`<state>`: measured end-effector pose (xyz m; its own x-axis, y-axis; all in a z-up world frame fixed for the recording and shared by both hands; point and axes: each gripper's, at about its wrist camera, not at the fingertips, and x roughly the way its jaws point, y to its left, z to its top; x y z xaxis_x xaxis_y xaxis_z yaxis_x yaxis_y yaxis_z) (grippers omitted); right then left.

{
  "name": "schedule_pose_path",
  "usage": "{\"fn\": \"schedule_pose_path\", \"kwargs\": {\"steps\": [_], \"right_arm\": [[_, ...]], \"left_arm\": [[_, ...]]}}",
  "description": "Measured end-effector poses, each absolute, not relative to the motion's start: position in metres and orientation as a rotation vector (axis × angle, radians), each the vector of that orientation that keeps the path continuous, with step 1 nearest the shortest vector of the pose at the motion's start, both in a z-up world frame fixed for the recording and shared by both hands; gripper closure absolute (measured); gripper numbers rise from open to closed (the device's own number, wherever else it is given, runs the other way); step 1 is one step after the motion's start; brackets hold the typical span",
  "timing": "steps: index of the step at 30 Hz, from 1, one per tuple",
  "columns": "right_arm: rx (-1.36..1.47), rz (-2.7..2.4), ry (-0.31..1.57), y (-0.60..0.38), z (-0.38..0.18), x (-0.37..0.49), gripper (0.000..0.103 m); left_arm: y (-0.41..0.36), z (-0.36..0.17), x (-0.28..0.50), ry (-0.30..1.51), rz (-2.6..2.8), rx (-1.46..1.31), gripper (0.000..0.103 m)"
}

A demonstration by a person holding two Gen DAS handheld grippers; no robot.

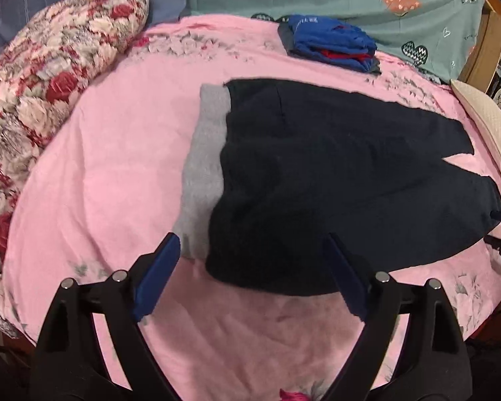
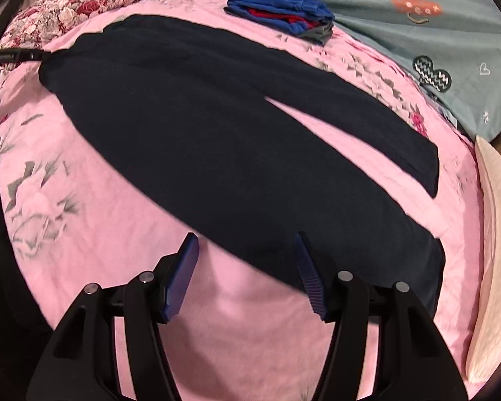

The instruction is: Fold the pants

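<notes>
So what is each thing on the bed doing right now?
Dark navy pants with grey waistband: spread flat, unfolded, legs apart.
Blue and red clothes pile: folded, lying near the pillows.
Red and white floral quilt: bunched up at the edge.
Left gripper: fingers open, holding nothing.
Right gripper: fingers open, holding nothing.

This is a bedroom in a home. A bed (image 1: 100, 173) fills both views, spread with a pink sheet printed with flowers. A rolled quilt (image 1: 50, 77) in red and cream roses lies along one side, and a teal blanket (image 1: 367, 0) with cartoon hearts and smiling faces is at the far end. A cream pillow (image 2: 497, 250) rests at the edge, a small stack of folded clothes (image 2: 284, 13) sits on the sheet, and wooden furniture (image 1: 484, 40) stands behind.
</notes>
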<state>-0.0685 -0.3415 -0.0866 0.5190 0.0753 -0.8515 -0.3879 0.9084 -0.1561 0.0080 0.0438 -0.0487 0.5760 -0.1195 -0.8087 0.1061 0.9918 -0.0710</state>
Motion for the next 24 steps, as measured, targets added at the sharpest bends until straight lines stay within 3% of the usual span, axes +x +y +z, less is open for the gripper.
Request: {"fn": "schedule_pose_path", "kwargs": {"steps": [1, 2, 5, 8, 15, 16, 17, 19, 21, 22, 24], "right_arm": [[-0.304, 0.312, 1.010, -0.345, -0.086, -0.064, 0.064], [-0.264, 0.342, 1.034, -0.345, -0.086, -0.061, 0.095], [-0.283, 0.346, 1.039, -0.337, -0.082, -0.070, 0.100], [-0.252, 0.405, 1.057, -0.340, -0.068, -0.094, 0.101], [-0.317, 0.420, 1.132, -0.330, -0.074, -0.114, 0.101], [-0.325, 0.396, 1.120, -0.330, -0.073, -0.111, 0.095], [-0.331, 0.377, 1.093, -0.330, -0.066, -0.109, 0.079], [-0.321, 0.378, 0.994, -0.330, -0.039, -0.106, 0.060], [-0.270, 0.399, 0.884, -0.328, 0.000, -0.092, 0.059], [-0.237, 0.407, 0.842, -0.326, 0.018, -0.080, 0.058], [-0.228, 0.414, 0.786, -0.315, 0.043, -0.046, 0.051]], "left_arm": [[0.042, -0.055, 0.010, 0.965, -0.138, -0.015, 0.042], [0.042, -0.060, 0.012, 0.975, -0.150, -0.020, 0.057], [0.043, -0.057, 0.009, 0.957, -0.172, -0.015, 0.084], [0.049, -0.051, 0.003, 0.973, -0.188, -0.011, 0.100], [0.055, -0.049, -0.006, 0.984, -0.173, 0.032, 0.101], [0.055, -0.049, -0.006, 0.981, -0.173, 0.027, 0.100], [0.055, -0.046, -0.006, 0.979, -0.171, 0.025, 0.097], [0.058, -0.035, -0.008, 0.958, -0.161, 0.027, 0.083], [0.063, -0.009, -0.009, 0.878, -0.135, 0.047, 0.032], [0.065, 0.005, -0.007, 0.822, -0.113, 0.055, 0.024], [0.067, 0.026, 0.006, 0.756, -0.095, 0.065, 0.021]]}}
